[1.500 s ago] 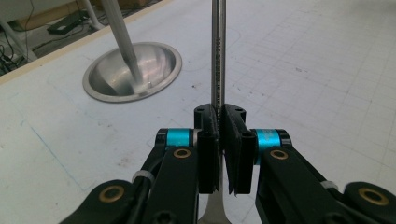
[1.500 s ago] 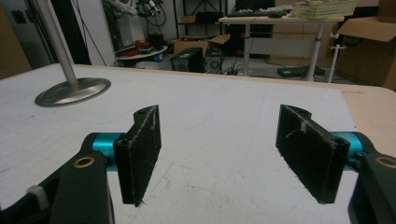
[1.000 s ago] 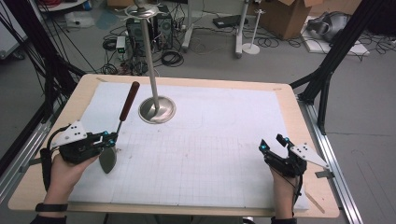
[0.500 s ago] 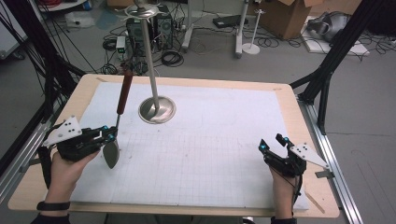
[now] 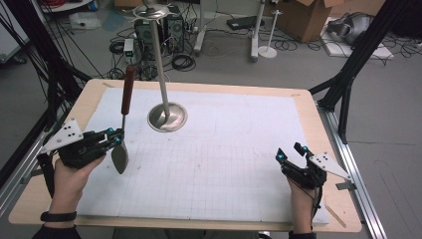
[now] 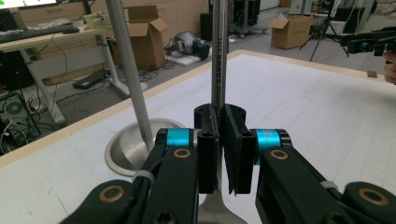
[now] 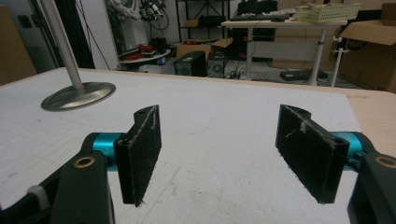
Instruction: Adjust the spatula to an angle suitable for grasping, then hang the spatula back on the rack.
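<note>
Left gripper (image 5: 115, 141), held in the person's left hand (image 5: 69, 174), is clamped on the thin metal neck of a spatula (image 5: 123, 119). In the left gripper view its two black jaws press together on that shaft just above the blade, with the shaft rising straight up between them.

All places below are given relative to the metal stand (image 5: 166, 117), a round silver base with a tall thin pole, which sits on the far left part of the table.

Largest is the table (image 5: 318, 107), a pale wooden top covered by a white gridded mat (image 5: 239, 149); the stand rests on this mat.

Next is the stand itself, upright, with its pole reaching up past the table's far edge to a small disc at the top.

The spatula is held nearly upright just left of the stand's base and nearer the person, apart from it. Its dark reddish-brown handle points up and away, and its silver blade hangs down over the mat, below the jaws.

The right gripper (image 5: 288, 158), in the person's right hand (image 5: 301, 199), lies well to the right of the stand, near the table's near right corner. Its jaws stand wide apart with nothing between them, as the right gripper view shows.
</note>
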